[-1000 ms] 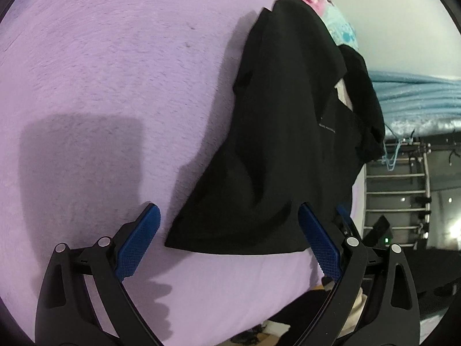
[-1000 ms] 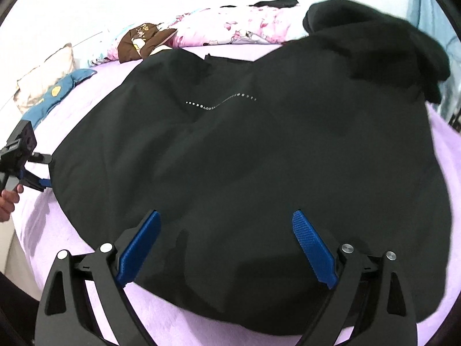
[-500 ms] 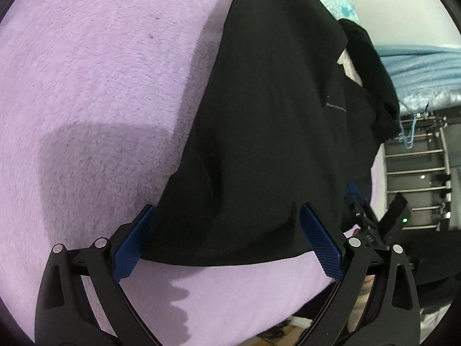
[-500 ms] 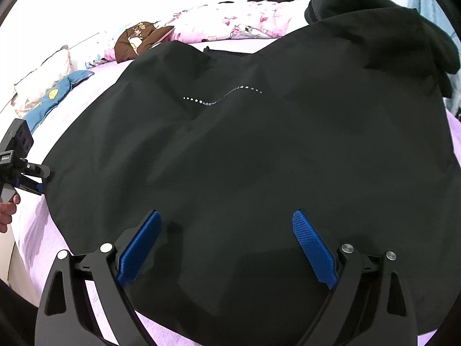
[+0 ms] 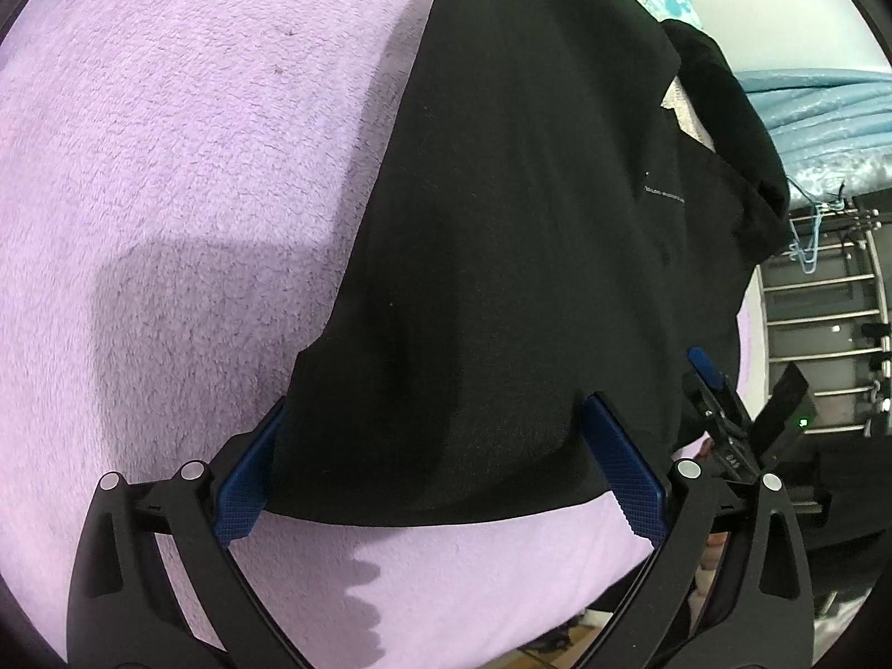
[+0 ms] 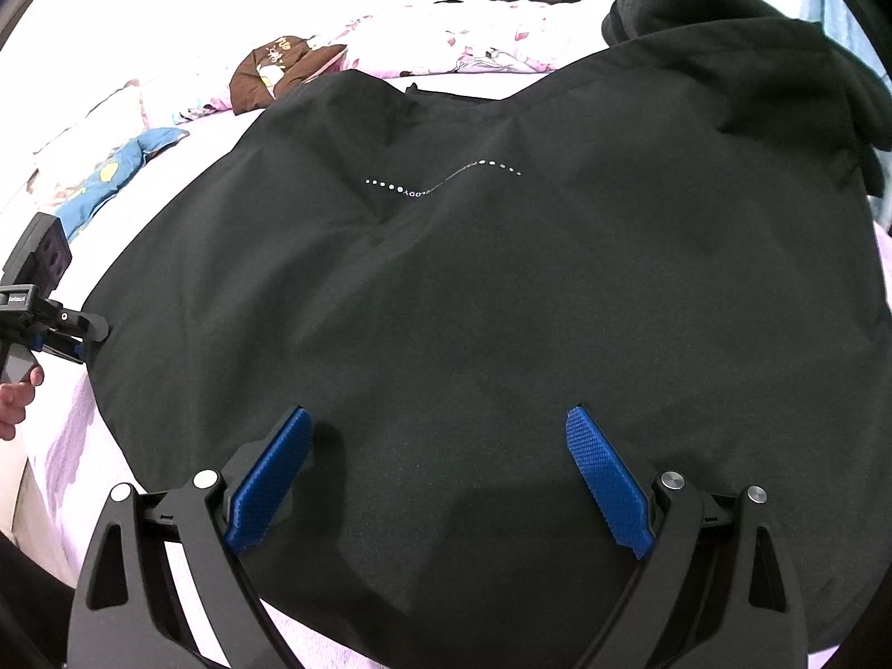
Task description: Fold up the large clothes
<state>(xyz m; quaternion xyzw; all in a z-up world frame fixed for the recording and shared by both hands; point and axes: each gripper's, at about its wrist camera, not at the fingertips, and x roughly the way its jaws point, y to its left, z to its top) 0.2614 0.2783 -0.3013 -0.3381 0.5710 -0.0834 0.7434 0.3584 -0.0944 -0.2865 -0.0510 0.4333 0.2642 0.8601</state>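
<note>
A large black garment [image 6: 502, 290] with a white dotted print lies spread on a purple fleece blanket [image 5: 167, 178]. In the left wrist view, my left gripper [image 5: 435, 474] is open and its blue pads [image 5: 245, 479] straddle the near hem corner of the black garment [image 5: 502, 256]. My right gripper [image 6: 440, 482] is open low over the near hem, with cloth under both pads [image 6: 607, 485]. The left gripper [image 6: 50, 329], held by a hand [image 6: 17, 401], shows at the garment's left edge. The right gripper [image 5: 719, 407] appears at the garment's right edge.
A bunched black garment [image 6: 725, 5] sits at the far right of the bed. Pink printed bedding [image 6: 446, 39], a brown cushion [image 6: 279, 67] and a blue cushion [image 6: 117, 173] line the far side. A metal rack [image 5: 825, 301] and light blue cloth [image 5: 825, 111] stand beyond the bed edge.
My left gripper has moved forward to the garment, so the hem corner now lies between its open fingers. My right gripper has edged further over the cloth.
</note>
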